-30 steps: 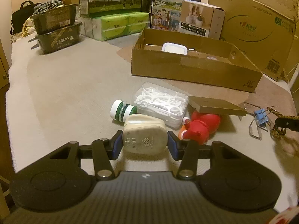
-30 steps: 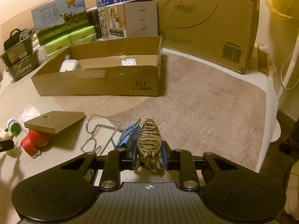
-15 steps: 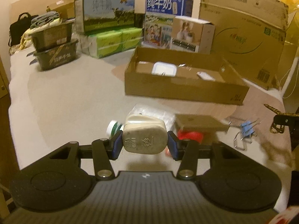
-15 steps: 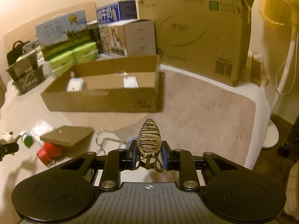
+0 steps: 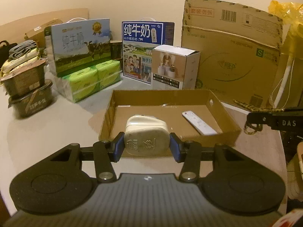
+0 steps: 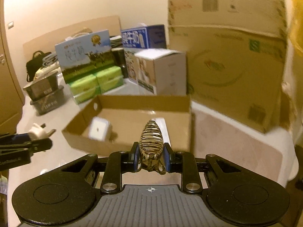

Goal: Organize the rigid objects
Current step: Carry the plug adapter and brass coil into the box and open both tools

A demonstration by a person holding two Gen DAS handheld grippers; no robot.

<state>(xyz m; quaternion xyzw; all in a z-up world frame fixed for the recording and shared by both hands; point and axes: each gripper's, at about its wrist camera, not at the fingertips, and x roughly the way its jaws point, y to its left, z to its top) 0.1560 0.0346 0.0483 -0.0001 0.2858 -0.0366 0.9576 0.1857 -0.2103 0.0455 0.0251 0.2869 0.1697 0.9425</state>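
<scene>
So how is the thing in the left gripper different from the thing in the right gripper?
The left gripper holds a cream plug adapter; the right gripper holds a brown striped hair claw.
The adapter is plain and blocky; the claw is stripy, slim and pointed.
The adapter is wide, so its jaws sit far apart; the claw's jaws sit close together.
Both are pinched between blue pads, in front of the open cardboard box.

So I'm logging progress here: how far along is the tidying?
Done: a white remote and a white square charger lie in the shallow cardboard box. In hand: left hand-held gripper clamps a cream plug adapter; right hand-held gripper clamps a striped hair claw. Left: dropping both in.
</scene>
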